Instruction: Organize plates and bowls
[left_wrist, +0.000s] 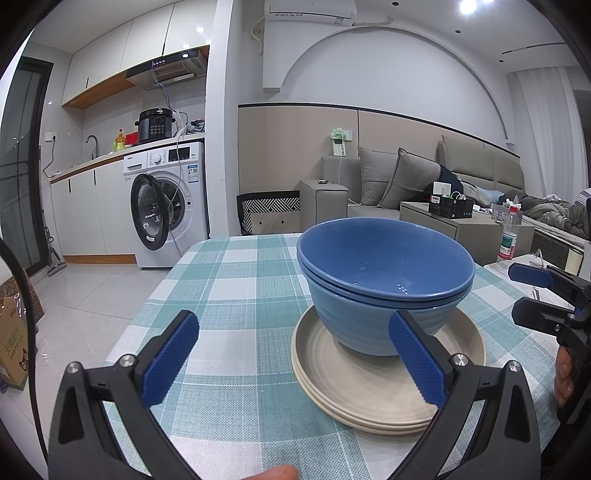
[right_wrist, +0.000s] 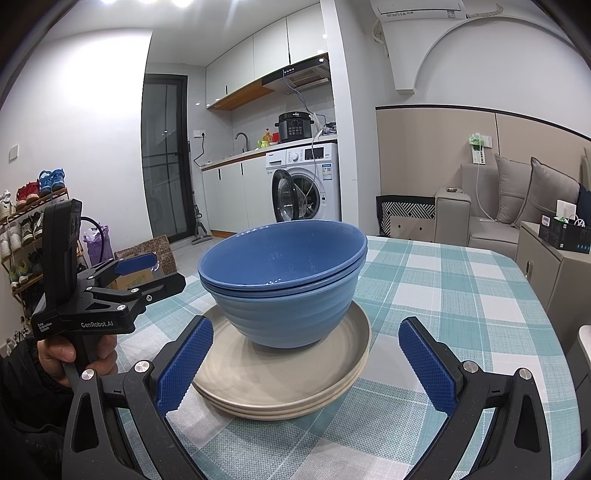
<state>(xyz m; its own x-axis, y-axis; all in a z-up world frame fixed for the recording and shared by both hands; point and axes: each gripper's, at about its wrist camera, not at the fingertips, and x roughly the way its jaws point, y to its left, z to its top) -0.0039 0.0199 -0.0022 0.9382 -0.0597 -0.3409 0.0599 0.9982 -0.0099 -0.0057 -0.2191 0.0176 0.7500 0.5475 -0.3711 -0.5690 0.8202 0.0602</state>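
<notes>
Both claws, left gripper (left_wrist: 293, 356) and right gripper (right_wrist: 306, 360), hang spread and empty near the nested blue bowls (right_wrist: 284, 280) stacked on beige plates (right_wrist: 288, 380) mid-table, so the sorting looks finished or about ready for retreat.

Two blue bowls (right_wrist: 284, 280) are sitting nested together in the middle of the frame, and three beige plates (right_wrist: 291, 384) are stacking up under them. Two grippers are showing: the left gripper (left_wrist: 295, 365) and the right gripper (right_wrist: 306, 365). Two grey cushions (left_wrist: 395, 177) are leaning at the right.
</notes>
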